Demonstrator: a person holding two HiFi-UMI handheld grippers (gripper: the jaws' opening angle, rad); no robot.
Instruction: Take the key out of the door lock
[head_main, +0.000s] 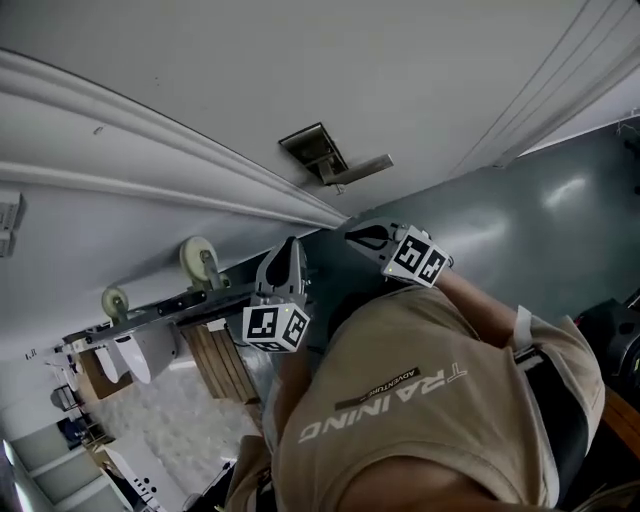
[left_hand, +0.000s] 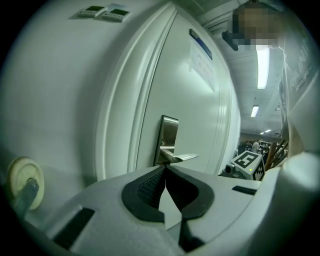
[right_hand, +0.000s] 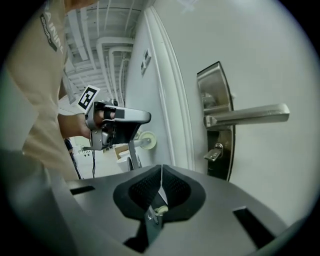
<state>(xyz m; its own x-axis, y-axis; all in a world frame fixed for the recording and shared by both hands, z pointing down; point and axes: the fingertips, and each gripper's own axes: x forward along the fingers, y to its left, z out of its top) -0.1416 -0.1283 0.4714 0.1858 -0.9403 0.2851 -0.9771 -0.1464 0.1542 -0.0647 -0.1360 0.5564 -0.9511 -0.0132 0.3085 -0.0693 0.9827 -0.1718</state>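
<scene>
A small silver key (right_hand: 214, 152) sticks out of the keyhole in the dark lower part of the metal lock plate (right_hand: 214, 95), below the lever handle (right_hand: 247, 116). My right gripper (right_hand: 161, 169) is shut and empty, a short way from the key and to its lower left. My left gripper (left_hand: 165, 168) is also shut and empty, pointing toward the same handle (left_hand: 179, 157) and plate (left_hand: 169, 132) from farther off. In the head view the handle (head_main: 352, 168) is on the white door, with the left gripper (head_main: 287, 262) and right gripper (head_main: 372, 238) both below it.
The door frame moulding (head_main: 170, 165) runs beside the lock. A cart's caster wheels (head_main: 198, 260) and a wooden pallet (head_main: 222, 362) are at the left. Wall switches (left_hand: 102, 11) are on the wall beside the door. The person's beige shirt (head_main: 420, 410) fills the lower head view.
</scene>
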